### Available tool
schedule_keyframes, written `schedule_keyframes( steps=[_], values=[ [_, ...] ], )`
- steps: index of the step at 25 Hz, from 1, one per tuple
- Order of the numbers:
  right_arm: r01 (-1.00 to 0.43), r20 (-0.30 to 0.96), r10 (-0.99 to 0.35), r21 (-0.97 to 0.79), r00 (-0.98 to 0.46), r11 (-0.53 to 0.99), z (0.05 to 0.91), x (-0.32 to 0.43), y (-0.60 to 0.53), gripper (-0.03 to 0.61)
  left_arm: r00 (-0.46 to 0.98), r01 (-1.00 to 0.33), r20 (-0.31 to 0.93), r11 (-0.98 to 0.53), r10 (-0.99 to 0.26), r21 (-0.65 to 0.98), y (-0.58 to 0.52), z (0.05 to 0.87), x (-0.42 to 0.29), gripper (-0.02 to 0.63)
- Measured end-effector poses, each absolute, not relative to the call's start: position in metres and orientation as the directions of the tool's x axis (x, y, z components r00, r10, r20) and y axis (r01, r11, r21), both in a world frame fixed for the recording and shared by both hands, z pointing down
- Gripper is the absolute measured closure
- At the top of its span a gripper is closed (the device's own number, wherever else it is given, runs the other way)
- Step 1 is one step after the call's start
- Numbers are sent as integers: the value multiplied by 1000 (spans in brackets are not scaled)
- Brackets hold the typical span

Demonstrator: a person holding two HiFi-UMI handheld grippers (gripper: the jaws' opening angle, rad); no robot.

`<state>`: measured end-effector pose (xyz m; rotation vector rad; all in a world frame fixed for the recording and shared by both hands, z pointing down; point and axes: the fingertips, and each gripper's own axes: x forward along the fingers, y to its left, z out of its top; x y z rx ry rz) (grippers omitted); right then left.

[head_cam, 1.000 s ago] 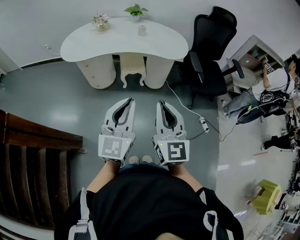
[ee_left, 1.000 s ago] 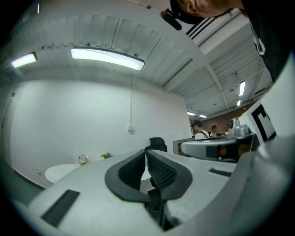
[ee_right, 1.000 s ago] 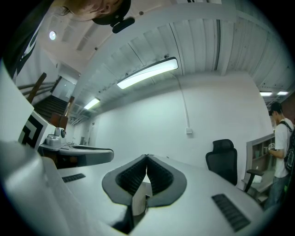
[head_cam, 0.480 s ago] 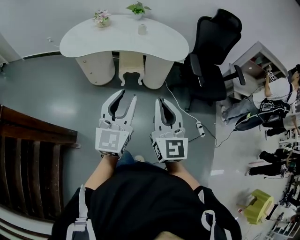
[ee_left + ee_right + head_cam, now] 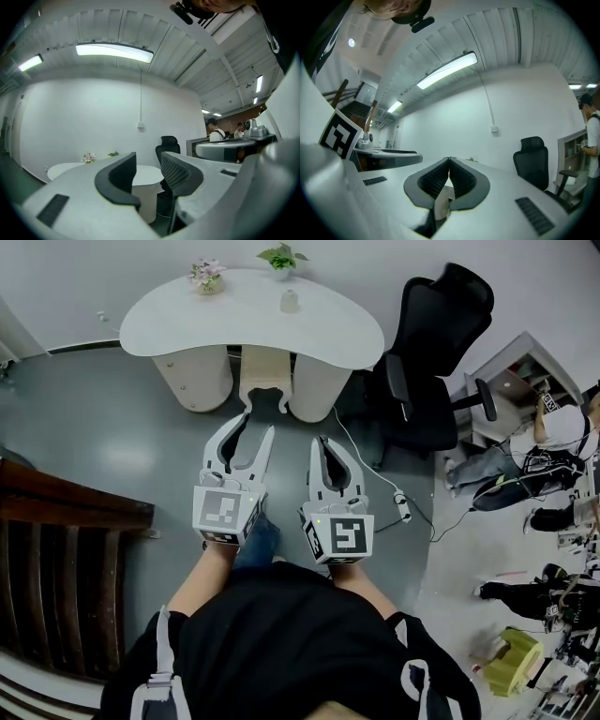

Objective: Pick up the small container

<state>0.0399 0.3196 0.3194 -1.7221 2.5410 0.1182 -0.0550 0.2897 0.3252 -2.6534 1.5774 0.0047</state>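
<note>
Closed a moment ago, the left hand-held gripper point(image 5: 254, 425) is opening, empty, readying a grasp; the right hand-held gripper point(image 5: 320, 441) is pinched shut. The small container point(image 5: 290, 302) sits far ahead on the surface point(image 5: 187, 320).

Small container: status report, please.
Left tool opening, empty. Right tool shut, empty. Small container on white table, ahead, untouched. Black chair beside table.

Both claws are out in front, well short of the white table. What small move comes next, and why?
Probably step toward the white table, leading with the left claw toward the small container on top. It stands far beyond both claws; the left claw's jaws are opening with nothing between them, and the right claw is shut, empty.
</note>
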Motion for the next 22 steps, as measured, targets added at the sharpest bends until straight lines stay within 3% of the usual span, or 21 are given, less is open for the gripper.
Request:
schedule_keyframes(
  steps=[14, 22],
  values=[
    [-955, -101, -949, 55, -297, 293, 328, -3, 178, 557, 515, -857, 18, -515, -857, -20, 151, 348, -98, 460],
    [-962, -85, -958, 40, -274, 272, 319, 5, 129, 557, 537, -843, 38, -538, -843, -15, 104, 339, -86, 460]
  ],
)
